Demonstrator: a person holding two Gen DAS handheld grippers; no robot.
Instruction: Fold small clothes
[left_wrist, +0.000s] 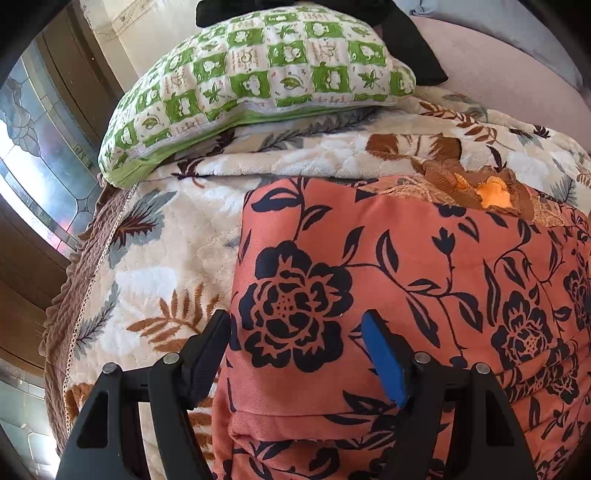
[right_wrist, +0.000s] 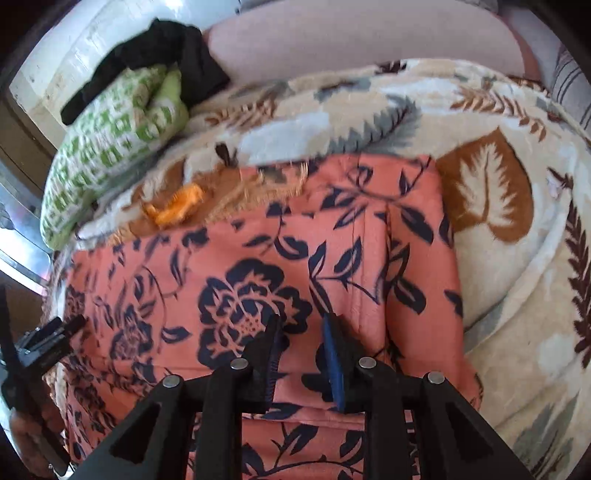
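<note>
**Both grippers over folded floral garment**

Left gripper (left_wrist: 299, 325): jaws wide apart, nothing between the pads, poised over the left edge of the coral floral garment (left_wrist: 406, 266), one finger beyond that edge above the blanket (left_wrist: 155, 236). Right gripper (right_wrist: 301, 325): jaws narrowly parted, not pinching any cloth, pointed down at the garment's dark flower print. Garment folded into a rough rectangle, lying flat on the leaf-patterned blanket spread over the bed. Just beyond its far edge, touching it, a brown and orange cloth (left_wrist: 491, 192). Further back, a green-checked pillow (left_wrist: 258, 74) resting on the blanket, with a black cloth (right_wrist: 155, 59) draped across its top.
</note>
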